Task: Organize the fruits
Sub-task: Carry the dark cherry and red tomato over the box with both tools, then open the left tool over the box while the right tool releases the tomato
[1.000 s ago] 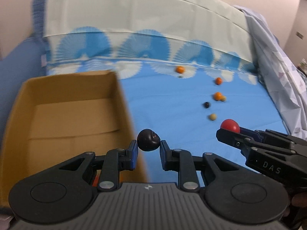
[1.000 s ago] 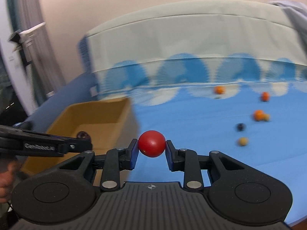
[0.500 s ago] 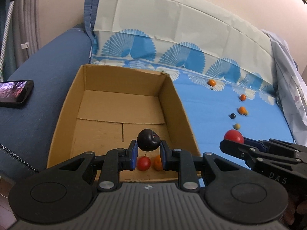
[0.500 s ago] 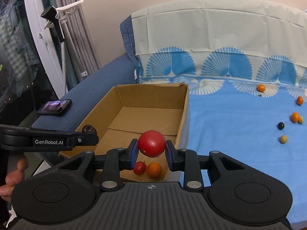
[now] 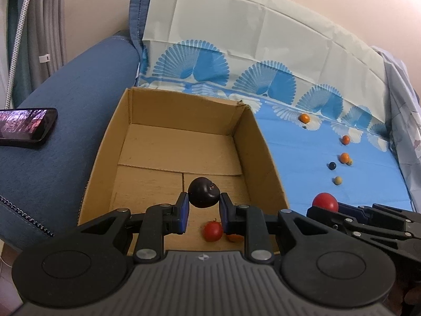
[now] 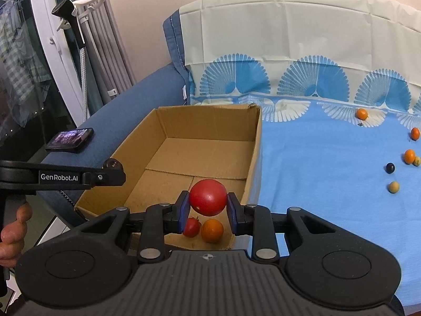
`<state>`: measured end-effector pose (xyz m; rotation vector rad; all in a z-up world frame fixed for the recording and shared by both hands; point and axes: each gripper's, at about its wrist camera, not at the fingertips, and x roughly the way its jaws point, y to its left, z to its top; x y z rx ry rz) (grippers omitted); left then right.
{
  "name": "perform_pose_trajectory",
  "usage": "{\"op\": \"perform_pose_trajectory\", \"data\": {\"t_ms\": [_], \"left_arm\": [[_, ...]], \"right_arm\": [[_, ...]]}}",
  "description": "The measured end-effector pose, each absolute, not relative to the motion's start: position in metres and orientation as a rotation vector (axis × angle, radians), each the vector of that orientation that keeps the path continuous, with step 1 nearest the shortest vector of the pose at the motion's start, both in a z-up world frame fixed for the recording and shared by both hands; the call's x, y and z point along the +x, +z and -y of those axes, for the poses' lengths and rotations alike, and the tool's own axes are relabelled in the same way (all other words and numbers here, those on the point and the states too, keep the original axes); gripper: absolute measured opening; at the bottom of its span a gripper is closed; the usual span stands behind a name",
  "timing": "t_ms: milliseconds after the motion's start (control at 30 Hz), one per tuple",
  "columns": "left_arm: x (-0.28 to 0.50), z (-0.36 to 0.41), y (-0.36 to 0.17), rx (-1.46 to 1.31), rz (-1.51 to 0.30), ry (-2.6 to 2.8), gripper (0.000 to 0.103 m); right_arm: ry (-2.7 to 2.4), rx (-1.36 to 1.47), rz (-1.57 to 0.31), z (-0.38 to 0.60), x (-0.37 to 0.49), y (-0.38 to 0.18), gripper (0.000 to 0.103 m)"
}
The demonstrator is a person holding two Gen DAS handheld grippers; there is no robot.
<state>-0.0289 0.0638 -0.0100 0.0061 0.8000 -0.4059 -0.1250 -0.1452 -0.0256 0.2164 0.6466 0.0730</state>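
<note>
My left gripper is shut on a dark plum and hangs over the near part of an open cardboard box. My right gripper is shut on a red tomato above the box's near right corner. On the box floor lie a small red tomato and an orange fruit. In the right wrist view the left gripper shows from the side at the left with the plum at its tip. In the left wrist view the right gripper's tomato shows at the right.
Several small fruits lie on the blue sheet to the right: oranges, a dark one, a pale one. A phone rests on the blue sofa arm. A hand grips the left handle.
Both views have swung left from the sheet to the box, so both grippers now sit over its near end. Plum and tomato stay gripped. Little has shifted in the last half second.
</note>
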Motion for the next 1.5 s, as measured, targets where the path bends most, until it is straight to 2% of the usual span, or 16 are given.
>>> {"op": "perform_pose_trajectory", "data": {"t_ms": [933, 1500], "left_arm": [[0.030, -0.066, -0.055, 0.026, -0.878, -0.304, 0.027], [0.052, -0.063, -0.097, 0.135, -0.985, -0.240, 0.027]], "right_arm": [[0.112, 0.167, -0.734, 0.127, -0.071, -0.062, 0.031], [0.150, 0.079, -0.817, 0.120, -0.044, -0.096, 0.031]]}}
